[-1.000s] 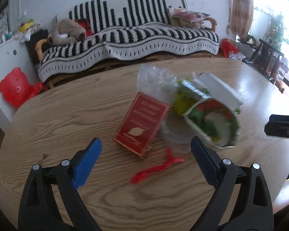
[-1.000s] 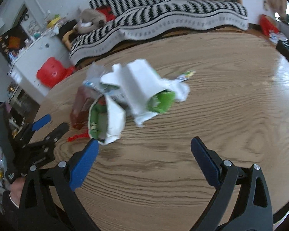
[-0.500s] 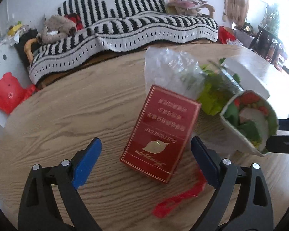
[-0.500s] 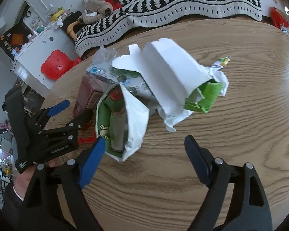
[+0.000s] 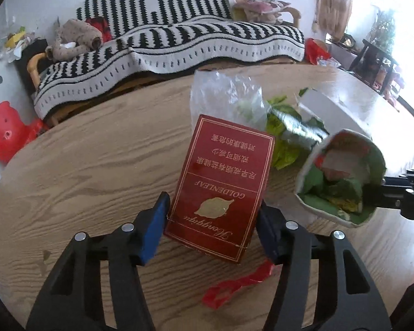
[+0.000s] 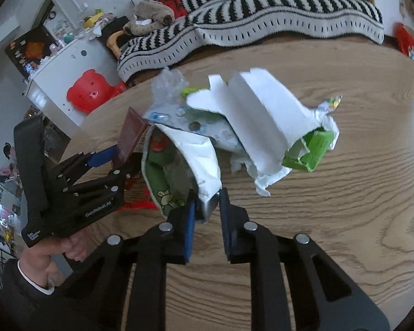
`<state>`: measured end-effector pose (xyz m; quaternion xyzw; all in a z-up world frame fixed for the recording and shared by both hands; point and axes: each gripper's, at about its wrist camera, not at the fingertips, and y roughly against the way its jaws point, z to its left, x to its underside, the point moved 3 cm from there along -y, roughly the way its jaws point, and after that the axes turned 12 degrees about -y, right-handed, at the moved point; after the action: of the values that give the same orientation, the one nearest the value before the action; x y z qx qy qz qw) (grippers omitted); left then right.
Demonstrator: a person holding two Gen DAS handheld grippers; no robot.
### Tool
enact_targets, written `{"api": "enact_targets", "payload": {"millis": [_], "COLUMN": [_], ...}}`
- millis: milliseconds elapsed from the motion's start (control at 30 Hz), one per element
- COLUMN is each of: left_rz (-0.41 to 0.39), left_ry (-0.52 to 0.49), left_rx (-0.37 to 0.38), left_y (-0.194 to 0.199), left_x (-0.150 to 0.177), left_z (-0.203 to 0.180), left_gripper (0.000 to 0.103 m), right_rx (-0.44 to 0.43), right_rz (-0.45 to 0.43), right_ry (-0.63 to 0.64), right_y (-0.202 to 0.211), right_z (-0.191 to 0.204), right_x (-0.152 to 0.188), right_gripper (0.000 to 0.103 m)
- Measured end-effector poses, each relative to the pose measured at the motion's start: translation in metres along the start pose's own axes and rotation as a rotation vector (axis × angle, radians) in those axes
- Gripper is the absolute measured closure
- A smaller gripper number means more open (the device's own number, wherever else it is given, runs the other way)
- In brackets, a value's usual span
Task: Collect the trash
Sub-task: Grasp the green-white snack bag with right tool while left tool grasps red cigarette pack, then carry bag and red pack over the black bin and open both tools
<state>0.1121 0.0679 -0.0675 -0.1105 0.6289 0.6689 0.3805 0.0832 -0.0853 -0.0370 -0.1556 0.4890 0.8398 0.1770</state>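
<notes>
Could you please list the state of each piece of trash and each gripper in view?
Red carton: clamped at its sides, tilted up.
Snack bag: open-mouthed, pinched at its edge.
Red wrapper strip: loose on the table.
Left gripper: shut on carton.
Right gripper: shut on bag.

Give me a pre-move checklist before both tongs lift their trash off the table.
1. Left tongs closed on red box: ok.
2. Right tongs pinching the open snack bag edge: ok.
3. Grip firm enough to lift: cannot tell.
4. Box clear of the bag: ok, a gap shows.
5. Red wrapper strip collected: not ok, lying on the table.
6. White paper collected: not ok.
</notes>
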Motion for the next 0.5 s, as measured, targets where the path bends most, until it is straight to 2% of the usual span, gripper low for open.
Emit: {"api": "enact_targets", "payload": {"millis": [300,500], "left_rz": [-0.029,-0.061], "left_ry": [0.064,0.052], "left_rx": [-0.037,-0.031], "left_y": [0.024,0.037], "left_x": [-0.009,-0.021], "left_z": [0.005,-0.01], "left_gripper": [0.045,0.045], "right_rx": [0.0,0.015], "right_rz": [-0.047,-0.088], "right_ry": [0.018,-0.019], "right_y": [0.03,0.058], "right_z": [-0.003,-0.026], "right_x": [0.004,0.002], "right_gripper": [0.089,0.089]}}
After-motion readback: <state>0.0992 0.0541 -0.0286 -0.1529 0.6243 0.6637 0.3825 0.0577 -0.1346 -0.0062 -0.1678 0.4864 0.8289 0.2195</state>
